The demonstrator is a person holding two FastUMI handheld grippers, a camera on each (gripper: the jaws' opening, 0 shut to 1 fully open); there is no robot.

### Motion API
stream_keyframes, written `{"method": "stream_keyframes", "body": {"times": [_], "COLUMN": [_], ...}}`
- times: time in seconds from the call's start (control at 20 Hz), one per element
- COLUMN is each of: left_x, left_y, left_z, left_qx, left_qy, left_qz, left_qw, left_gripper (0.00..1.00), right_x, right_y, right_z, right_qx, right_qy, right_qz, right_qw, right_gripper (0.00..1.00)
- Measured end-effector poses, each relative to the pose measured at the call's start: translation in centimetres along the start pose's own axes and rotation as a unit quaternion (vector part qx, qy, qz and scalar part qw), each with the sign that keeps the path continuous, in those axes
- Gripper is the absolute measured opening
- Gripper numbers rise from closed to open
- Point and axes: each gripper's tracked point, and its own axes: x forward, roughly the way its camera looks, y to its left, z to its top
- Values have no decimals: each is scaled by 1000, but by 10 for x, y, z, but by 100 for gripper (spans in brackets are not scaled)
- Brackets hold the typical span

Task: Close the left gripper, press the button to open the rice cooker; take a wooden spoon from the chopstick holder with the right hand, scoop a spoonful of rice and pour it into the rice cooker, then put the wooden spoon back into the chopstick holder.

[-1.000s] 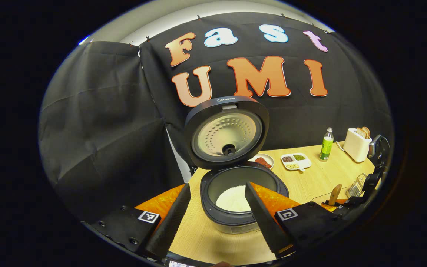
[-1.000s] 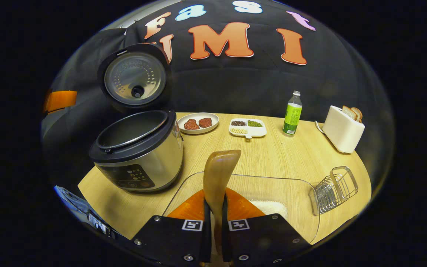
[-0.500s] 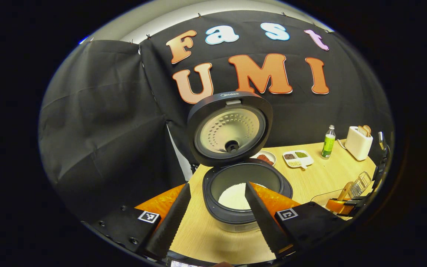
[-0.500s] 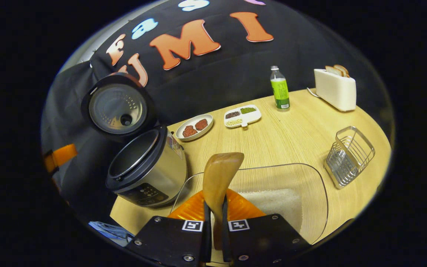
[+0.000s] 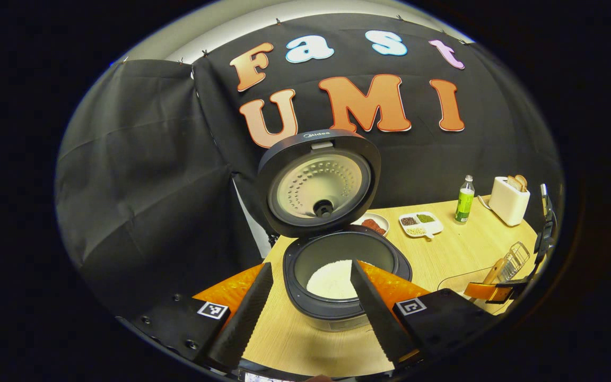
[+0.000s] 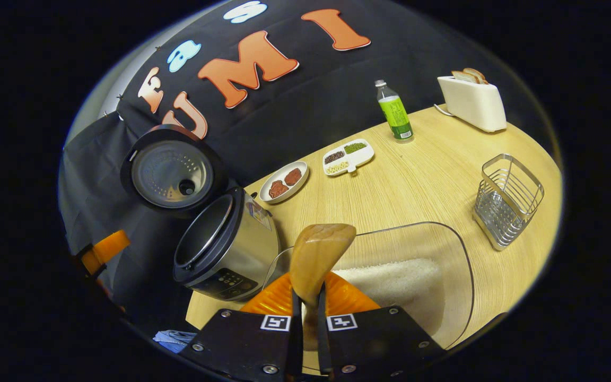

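The right gripper [image 6: 305, 313] clamps the spoon [image 6: 316, 254] by its handle, bowl up over the rice tub [image 6: 462, 254], while the left gripper [image 5: 311, 307] hangs spread wide and empty before the open cooker [image 5: 345, 270], rice [image 5: 332, 279] inside, the holder [image 6: 507, 199] well right on the table [image 6: 417, 180].

In the right gripper view, the rice cooker [image 6: 228, 244] is sitting at nine o'clock on the table [image 6: 422, 180], the rice container [image 6: 390, 276] lying at six, the chopstick holder [image 6: 507, 199] standing at three, and the plate [image 6: 283, 182], divided dish [image 6: 348, 156], bottle [image 6: 394, 112] and toaster [image 6: 471, 101] lining up from eleven to one.
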Motion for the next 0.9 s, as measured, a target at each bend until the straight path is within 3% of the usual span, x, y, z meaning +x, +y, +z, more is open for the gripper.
{"method": "stream_keyframes", "body": {"times": [0.55,0.6,0.65,0.9], "left_x": [-11,-11,-12,-14], "left_y": [-31,-35,-39,-56], "left_z": [8,9,11,18], "left_qx": [11,11,12,16], "left_qy": [-15,-17,-20,-31], "left_qz": [-31,-34,-38,-52], "left_qw": [999,999,999,998], "left_gripper": [99,95,99,99], "right_x": [-17,-20,-22,-36], "right_y": [-38,-43,-48,-60], "right_z": [38,43,48,66], "right_qx": [95,100,108,144], "right_qy": [-17,-21,-24,-34], "right_qz": [34,33,34,49], "right_qw": [995,994,993,988], "right_gripper": [11,11,11,11]}}
